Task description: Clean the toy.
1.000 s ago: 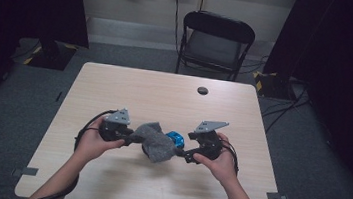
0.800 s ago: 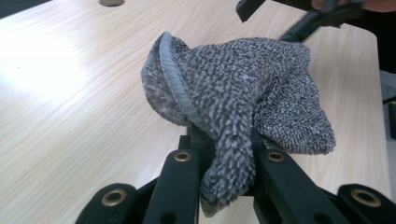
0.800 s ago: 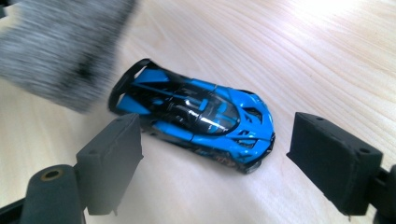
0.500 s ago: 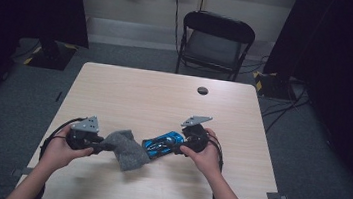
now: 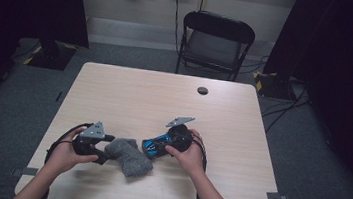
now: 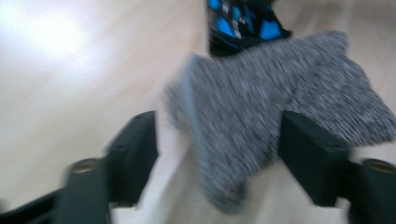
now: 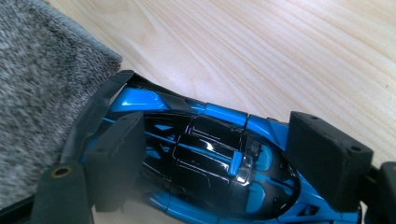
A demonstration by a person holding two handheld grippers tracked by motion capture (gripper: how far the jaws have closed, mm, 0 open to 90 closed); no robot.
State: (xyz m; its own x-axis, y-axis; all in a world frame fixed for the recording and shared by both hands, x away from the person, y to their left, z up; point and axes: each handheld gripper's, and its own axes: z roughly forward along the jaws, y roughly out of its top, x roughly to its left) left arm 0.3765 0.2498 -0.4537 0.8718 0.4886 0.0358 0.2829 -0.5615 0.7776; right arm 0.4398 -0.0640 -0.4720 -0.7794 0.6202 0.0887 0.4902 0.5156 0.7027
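**Desk layout: grey cloth and blue toy car between two hand-held tools**

The light wooden desk point(image 5: 130, 89) carries all working items near its front edge. A black folding chair point(image 5: 215, 39) stands behind the desk on the grey floor.

The grey knitted cloth point(image 5: 129, 155) lies on the desk at front centre, between the two hands. In the left gripper view it point(image 6: 275, 107) sits between the two jaws, which stand wide apart; the picture is blurred, and contact between jaw and fabric cannot be confirmed. The left tool point(image 5: 103, 147) is therefore released, positioned at the cloth's left end.

The right tool point(image 5: 155, 146) is clenched on the blue and black toy car point(image 5: 158, 144). In the right gripper view both jaws press the sides of the car point(image 7: 205, 158), whose far end lies just beside the cloth's edge point(image 7: 42, 79).

A small dark round object point(image 5: 202, 90) rests near the desk's far edge, well apart from the work.
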